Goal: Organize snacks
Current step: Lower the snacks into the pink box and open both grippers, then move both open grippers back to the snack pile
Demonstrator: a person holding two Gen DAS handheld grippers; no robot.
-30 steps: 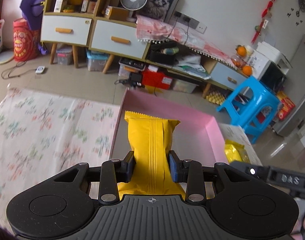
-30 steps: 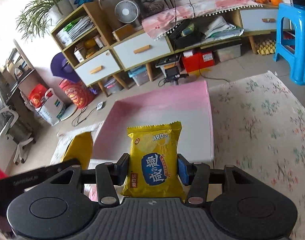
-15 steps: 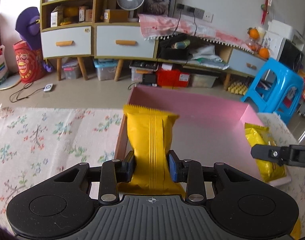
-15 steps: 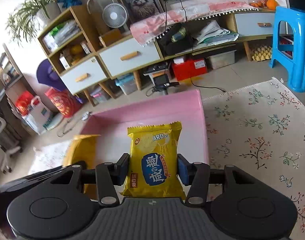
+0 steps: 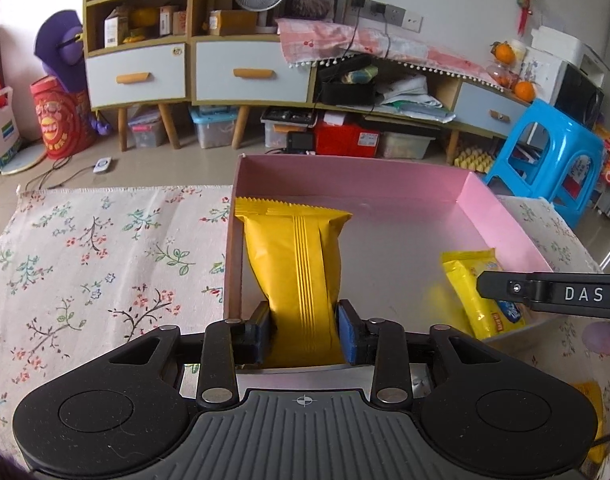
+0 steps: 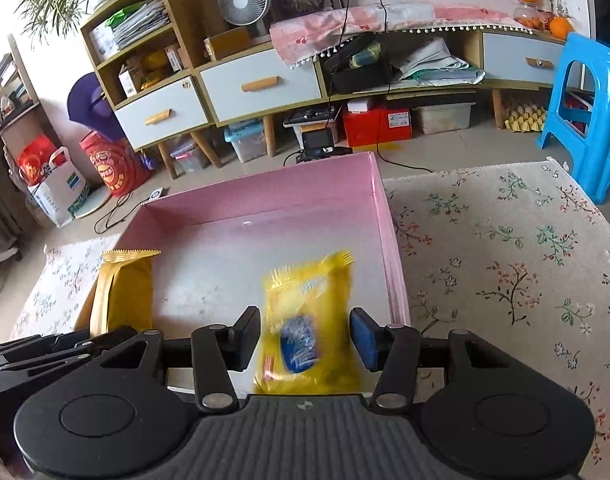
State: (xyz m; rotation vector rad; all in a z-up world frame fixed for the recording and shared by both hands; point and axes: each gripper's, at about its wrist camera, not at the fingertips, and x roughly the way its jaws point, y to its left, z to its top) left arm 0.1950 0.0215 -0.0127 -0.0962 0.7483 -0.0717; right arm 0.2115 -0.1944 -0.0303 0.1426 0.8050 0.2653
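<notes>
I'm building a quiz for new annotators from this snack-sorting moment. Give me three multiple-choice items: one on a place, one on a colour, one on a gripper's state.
1. In the left wrist view, the plain yellow packet stands over which part of the open box?
A. its left side
B. its far right corner
C. outside it, on the cloth

2. The box's walls are:
A. blue
B. pink
C. white

3. The right gripper is:
A. shut on a packet
B. open, with the printed packet loose between its jaws
C. out of view

Answers:
1 A: the packet rises beside the left wall.
2 B: every visible wall is pink.
3 B: gaps show on both sides of the blurred packet.
</notes>
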